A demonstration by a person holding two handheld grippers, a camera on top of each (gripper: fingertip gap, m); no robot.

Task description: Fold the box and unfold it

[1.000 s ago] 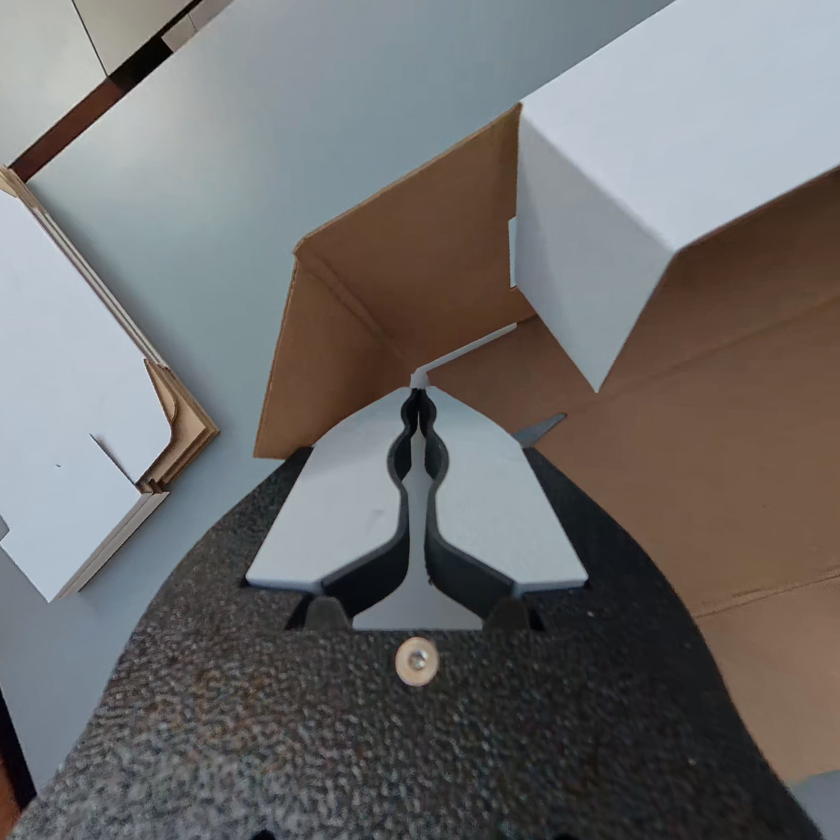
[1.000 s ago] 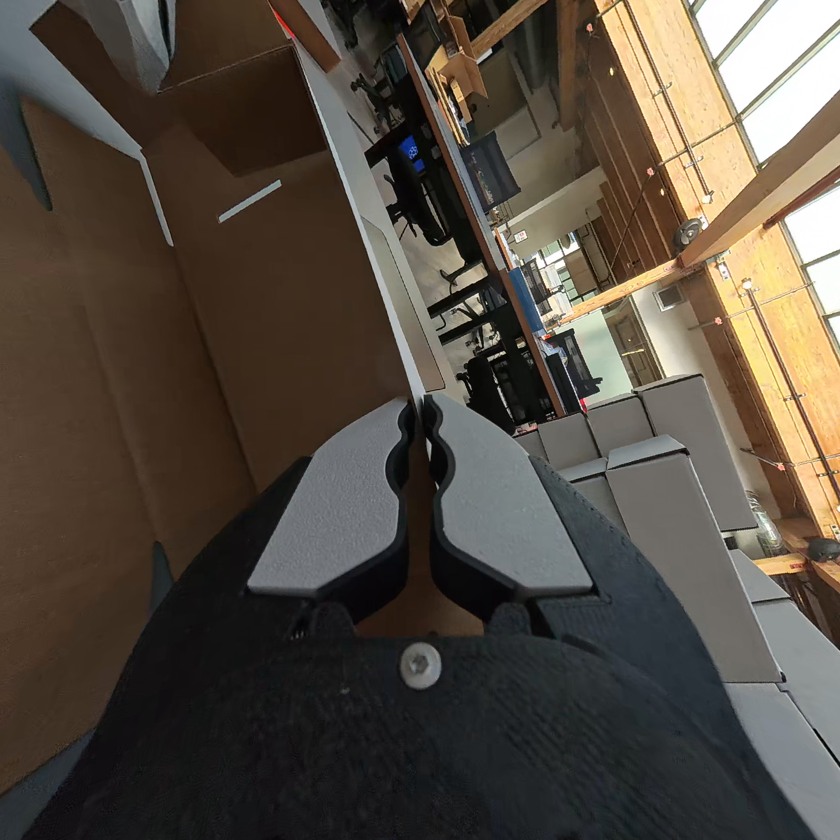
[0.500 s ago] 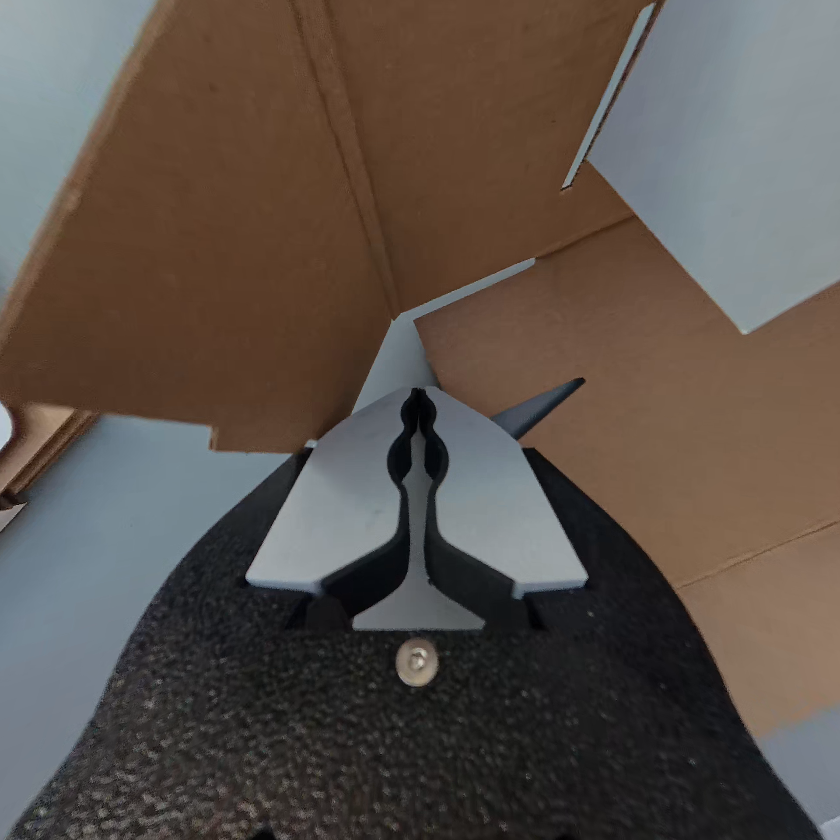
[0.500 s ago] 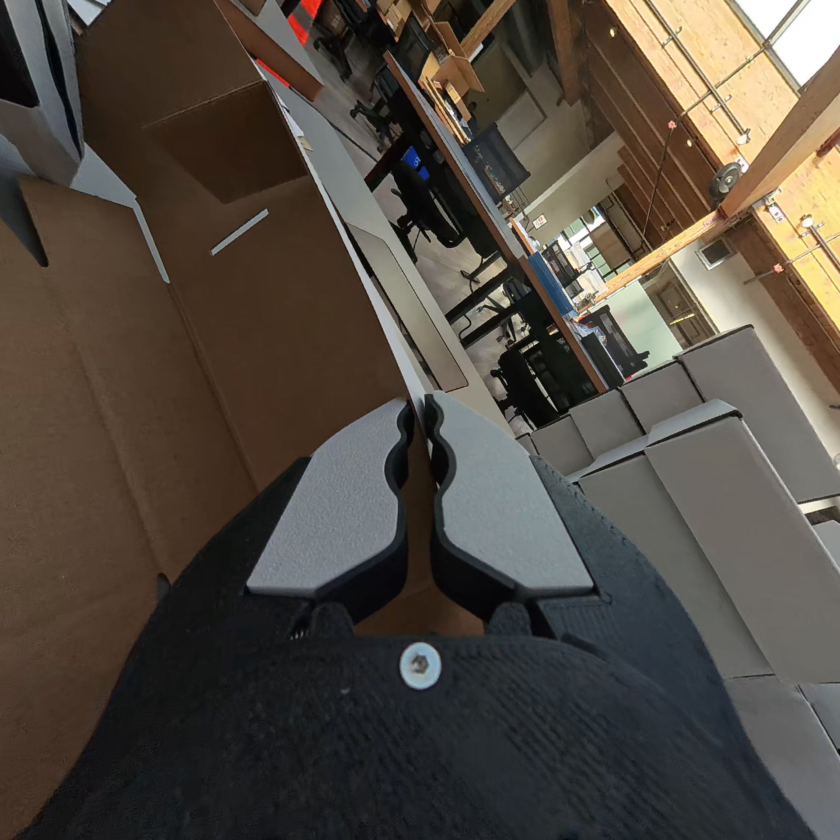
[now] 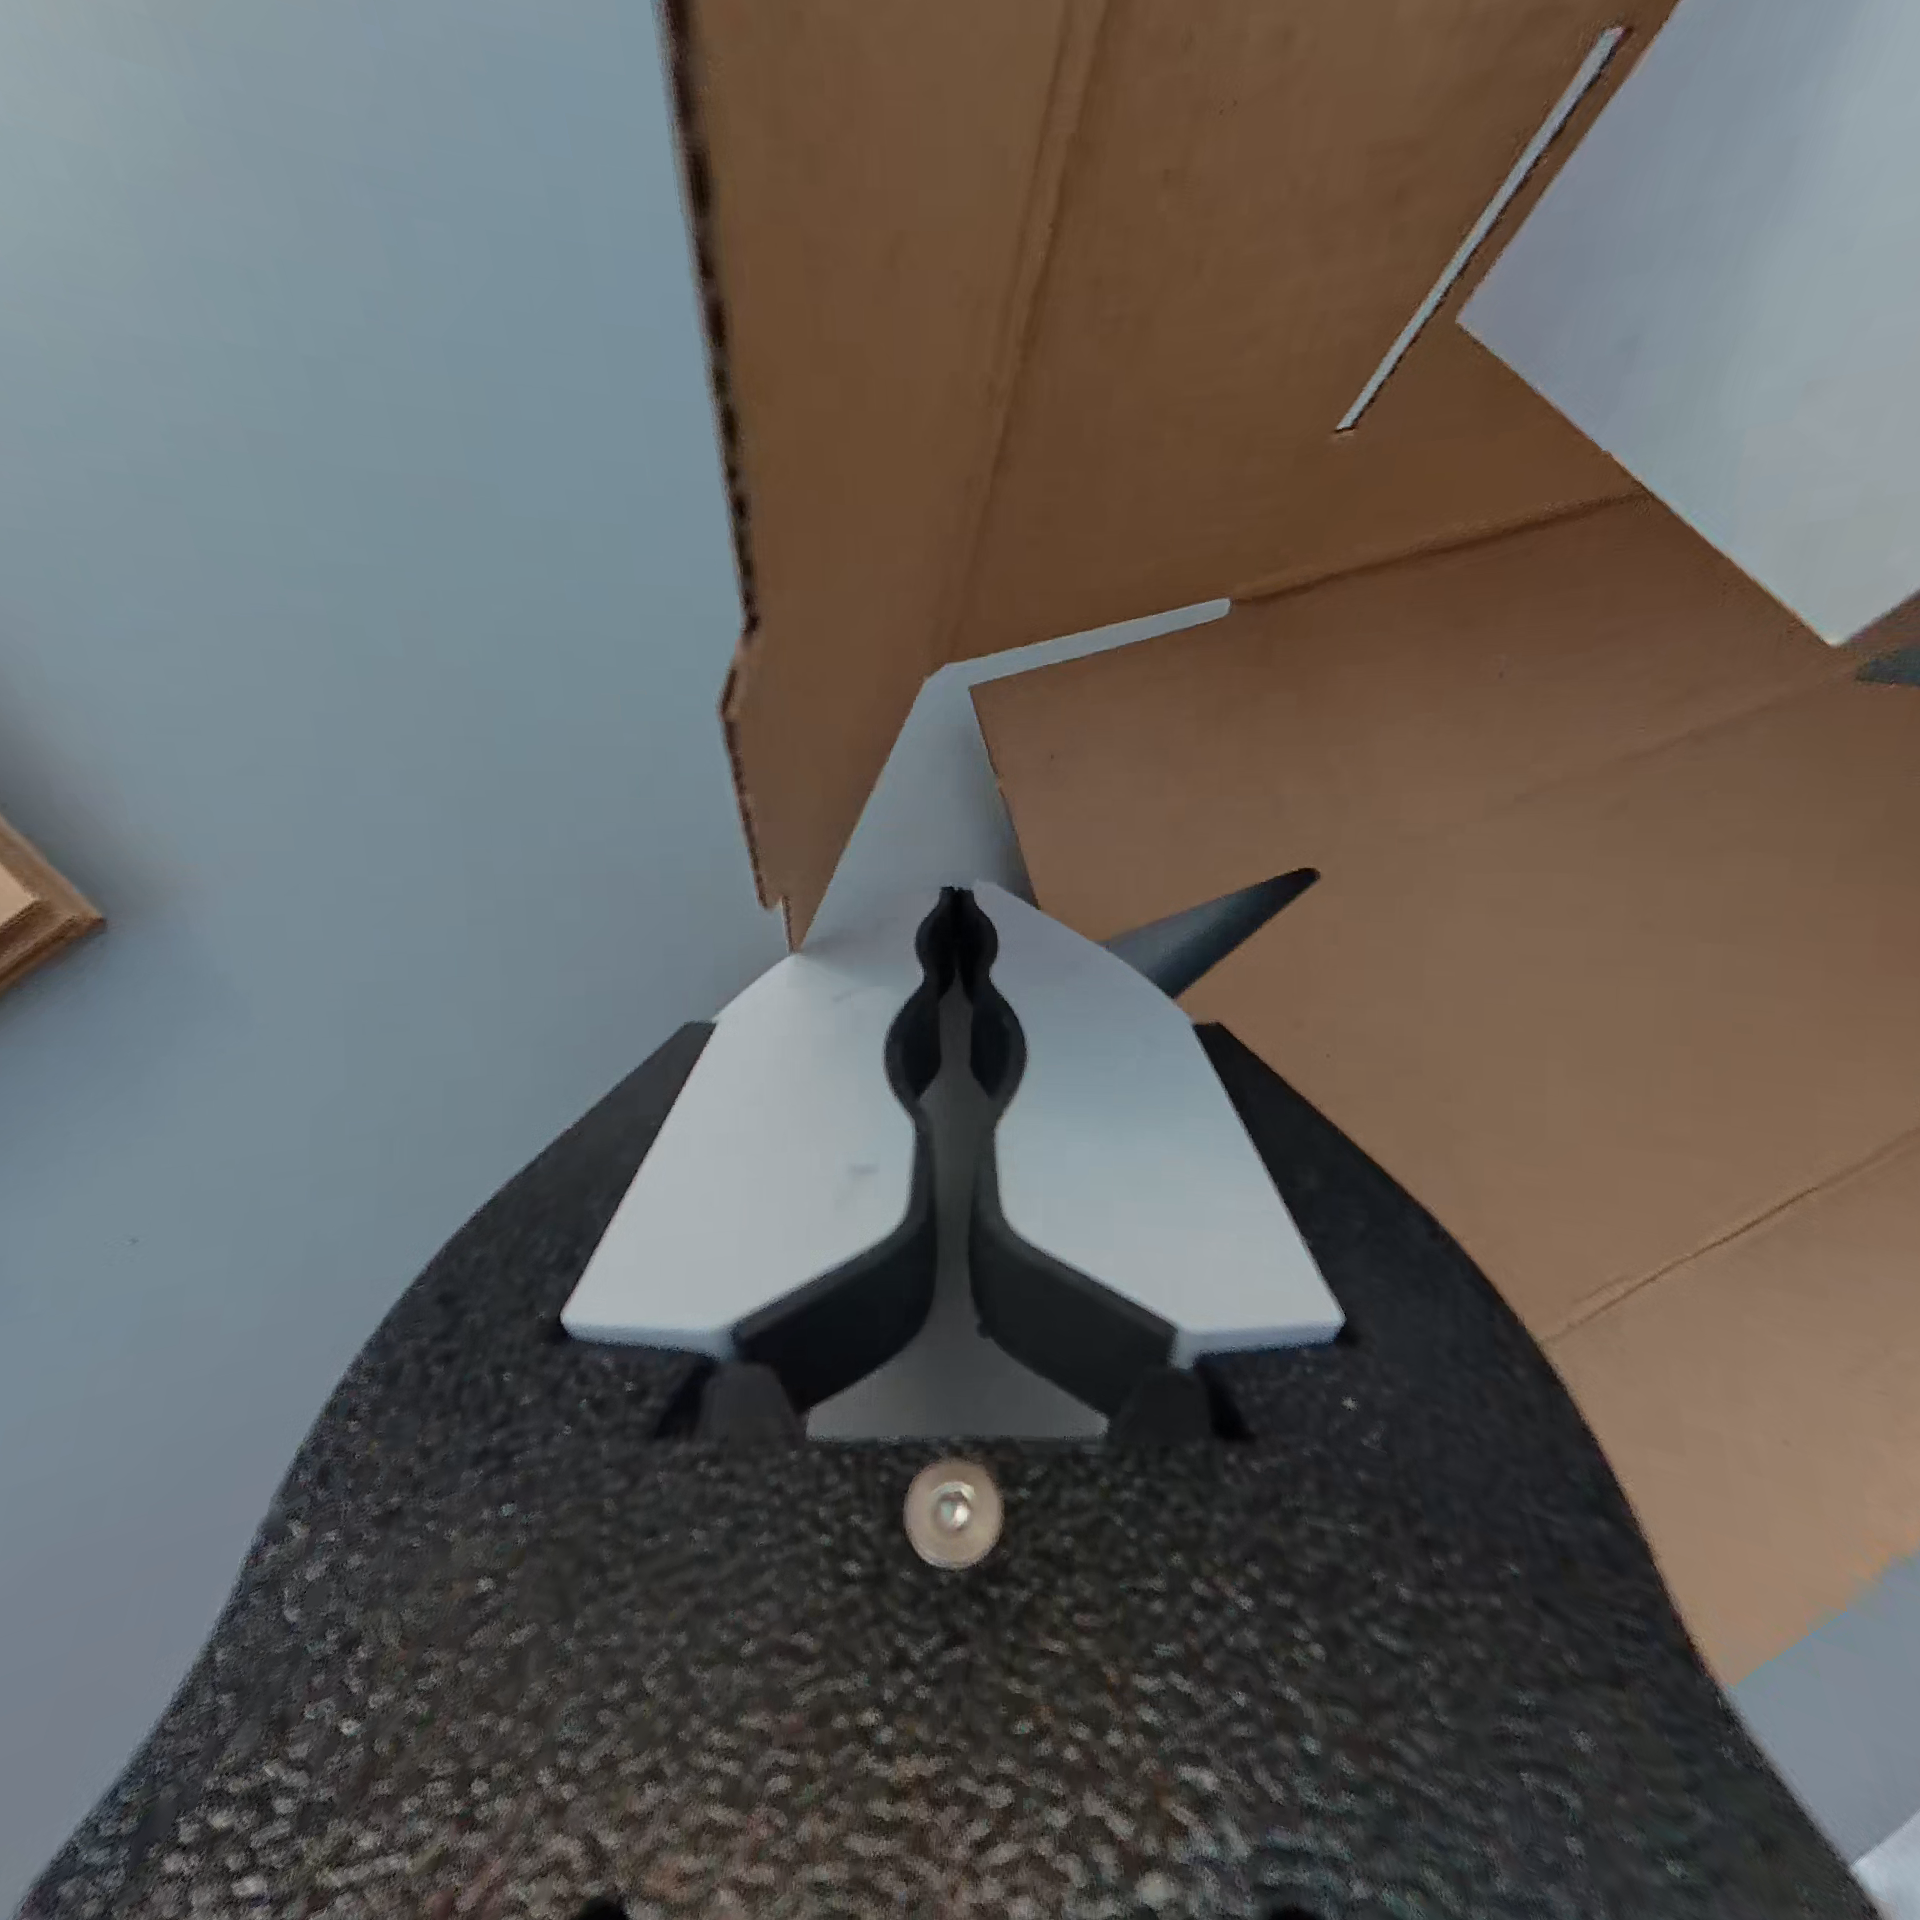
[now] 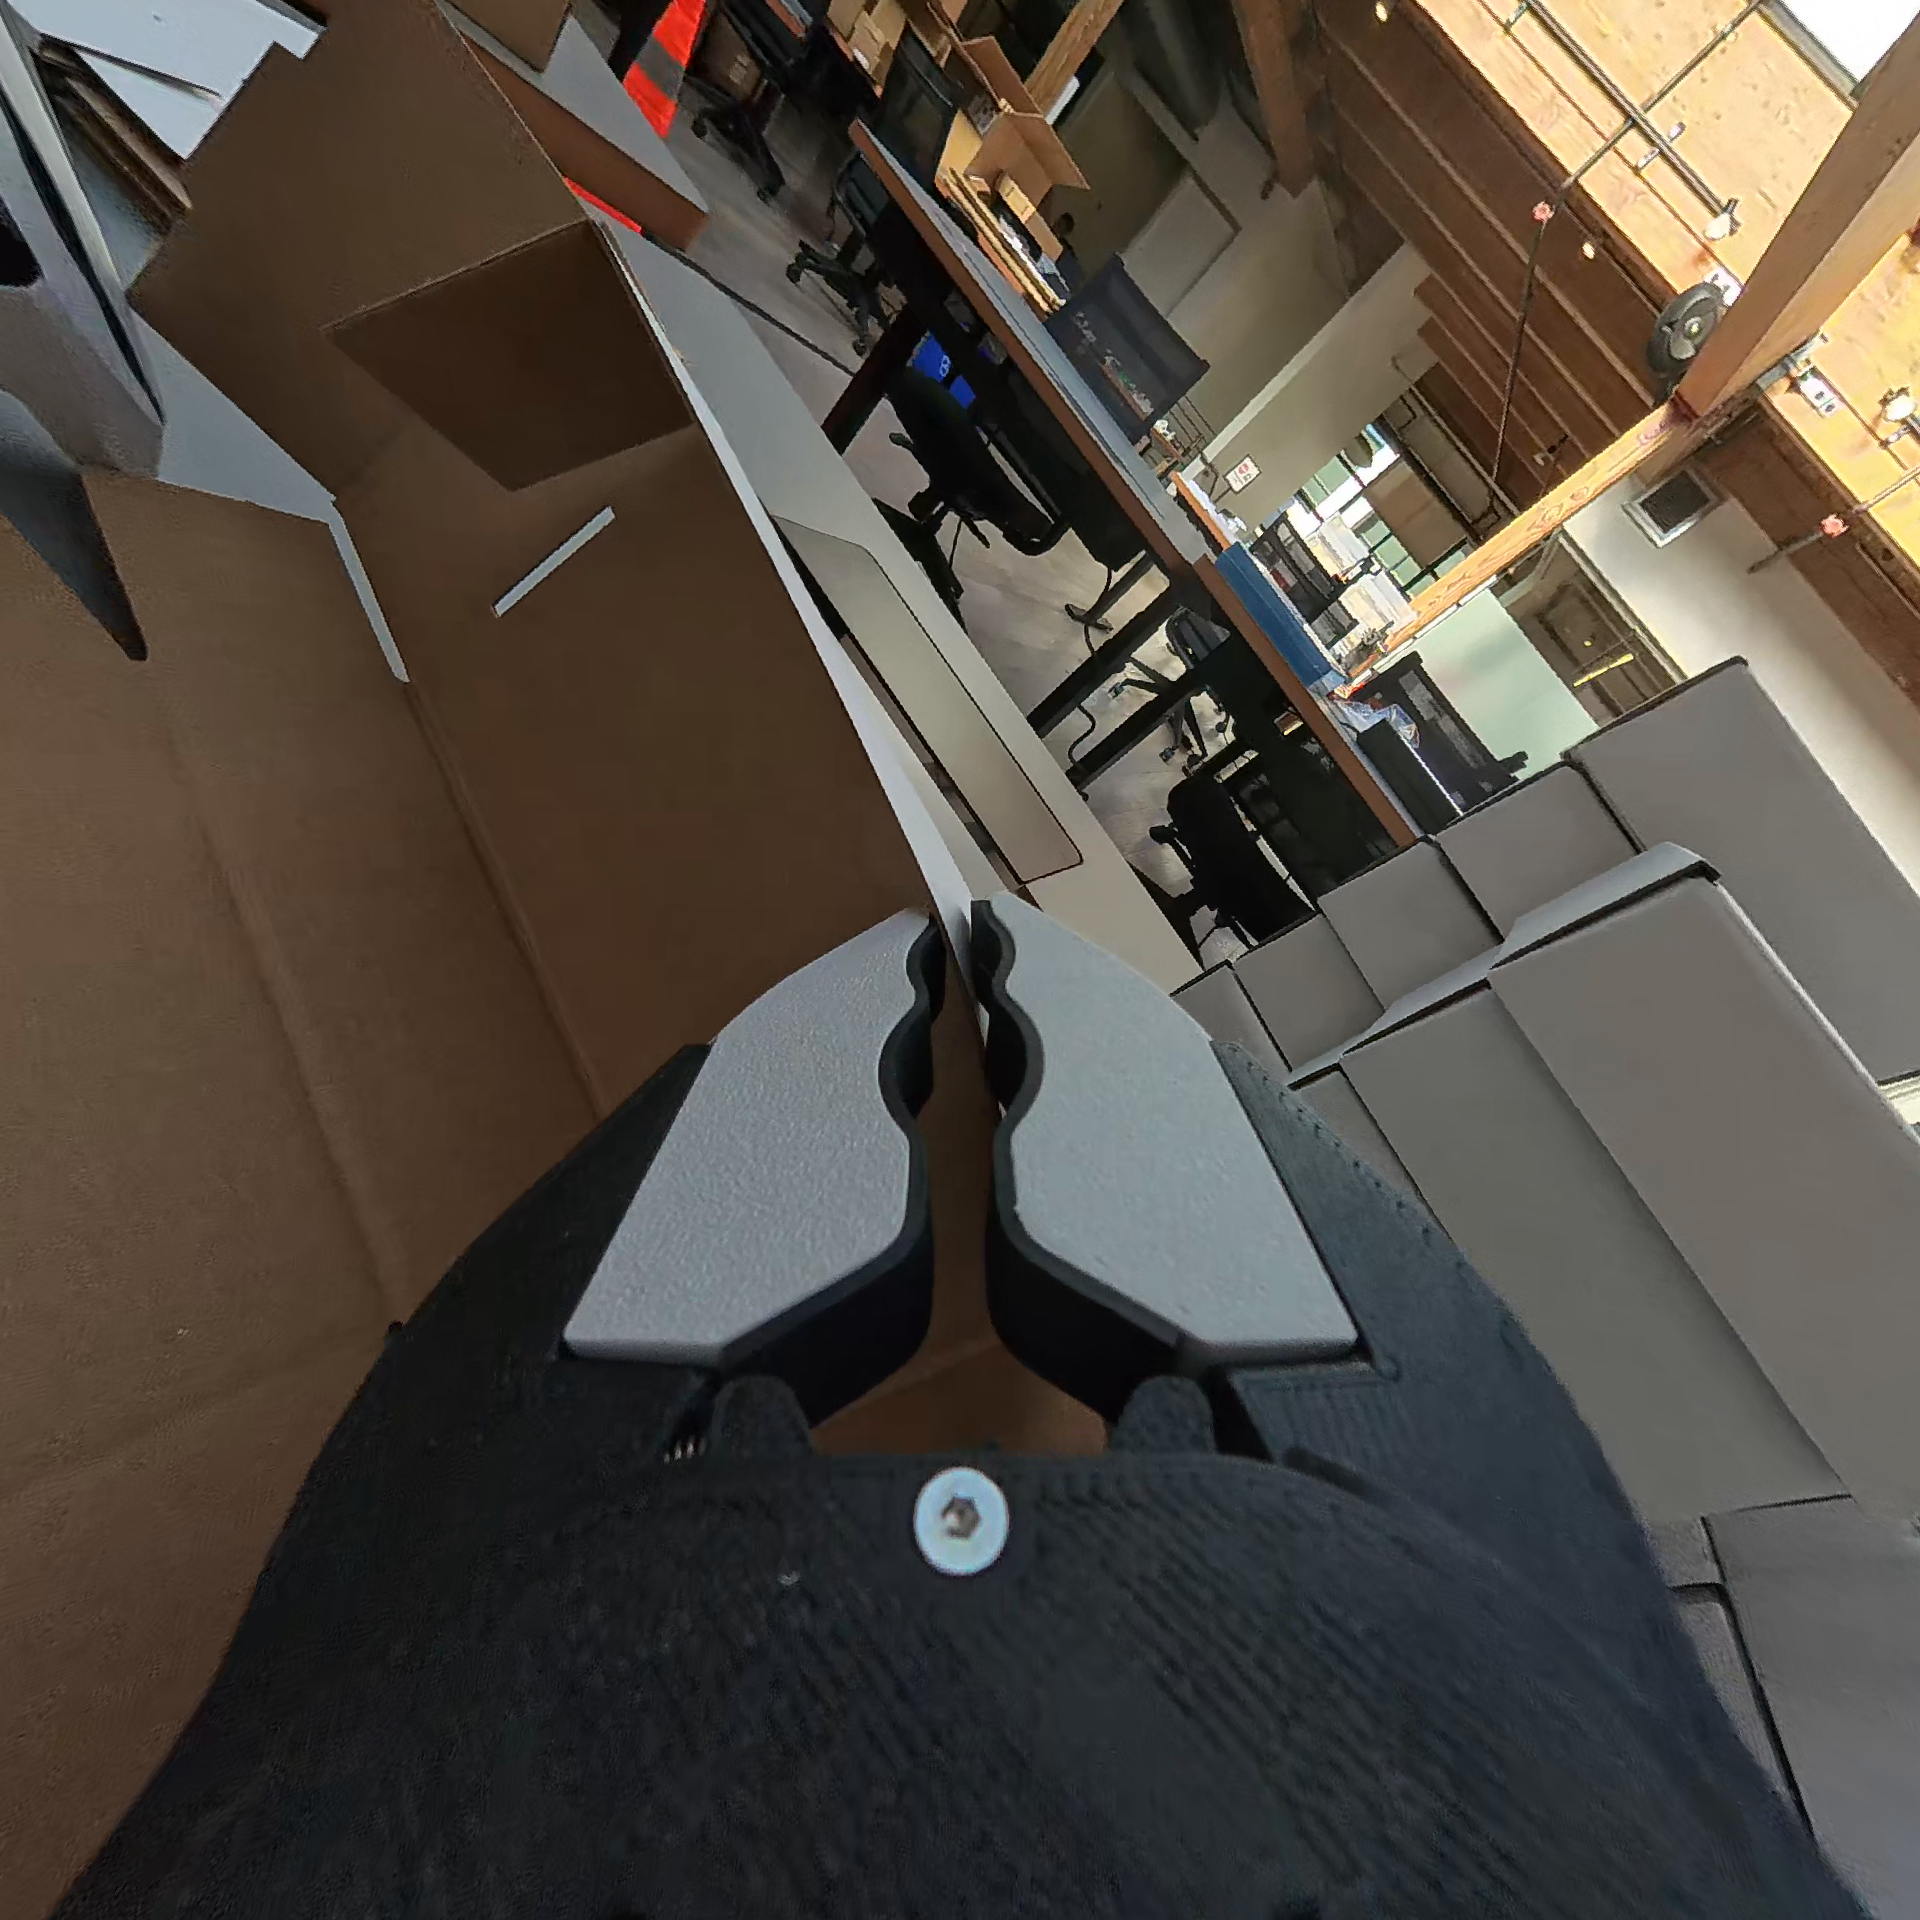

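The box (image 5: 1455, 883) is cardboard, brown inside and white outside, partly opened on a grey table (image 5: 312, 623). In the left wrist view my left gripper (image 5: 958, 904) is shut on a thin white edge of a box panel, with a brown side flap (image 5: 914, 312) standing ahead of it. In the right wrist view my right gripper (image 6: 958, 920) is shut on the white-edged rim of a raised box wall (image 6: 582, 748). The brown inner floor (image 6: 187, 987) spreads to its left. A folded corner flap (image 6: 509, 364) stands at the far end.
A stack of flat cardboard (image 5: 31, 914) shows at the table's left edge. Several closed white boxes (image 6: 1662, 1091) stand to the right of my right gripper. Desks and office chairs (image 6: 987, 468) fill the room behind.
My left gripper has swung with its held edge, so the brown side flap now stands upright ahead and the flat stack has slid to the left edge. My right gripper has tilted, still shut on the wall.
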